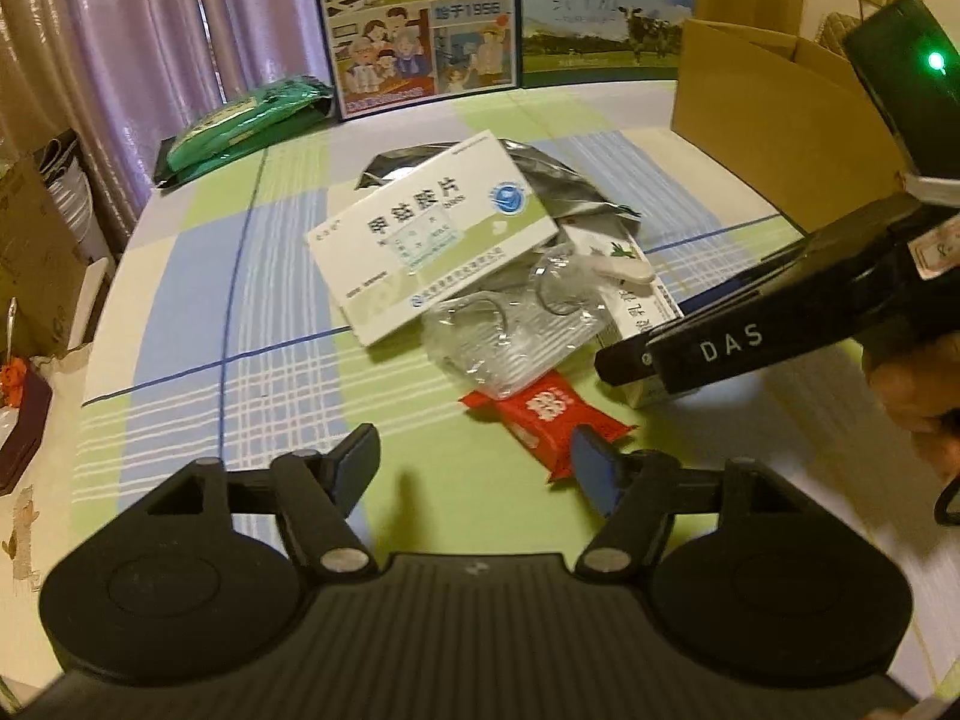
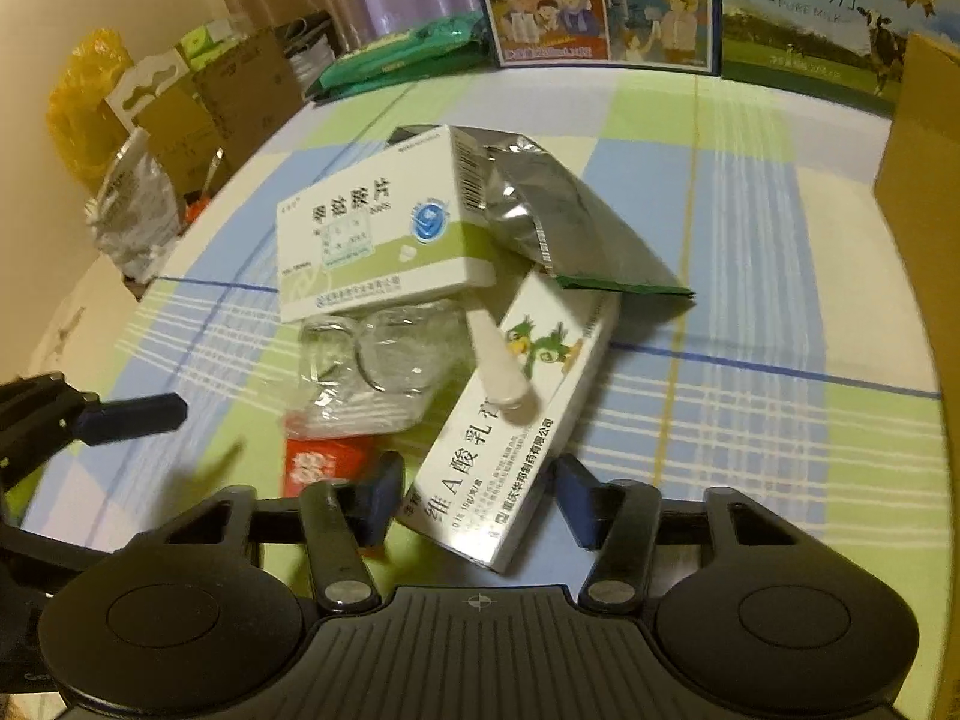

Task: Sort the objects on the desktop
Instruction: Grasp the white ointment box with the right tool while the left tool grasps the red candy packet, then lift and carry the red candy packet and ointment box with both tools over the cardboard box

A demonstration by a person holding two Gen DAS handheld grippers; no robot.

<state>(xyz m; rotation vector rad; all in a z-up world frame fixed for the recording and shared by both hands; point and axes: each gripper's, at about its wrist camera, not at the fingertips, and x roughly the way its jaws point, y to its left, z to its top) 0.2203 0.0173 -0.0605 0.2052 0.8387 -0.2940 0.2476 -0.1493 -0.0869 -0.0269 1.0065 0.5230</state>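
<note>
1 red packet (image 2: 321,465) half-hidden under clutter

Each black tool (image 1: 474,468) (image 2: 477,498) has blue finger pads (image 1: 591,468), silver pivot screws and a ribbed body.

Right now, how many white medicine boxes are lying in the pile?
2. One medicine box with green stripe leans on top of the pile; one parrot box lies between the right tongs. Others may be hidden underneath.
</note>
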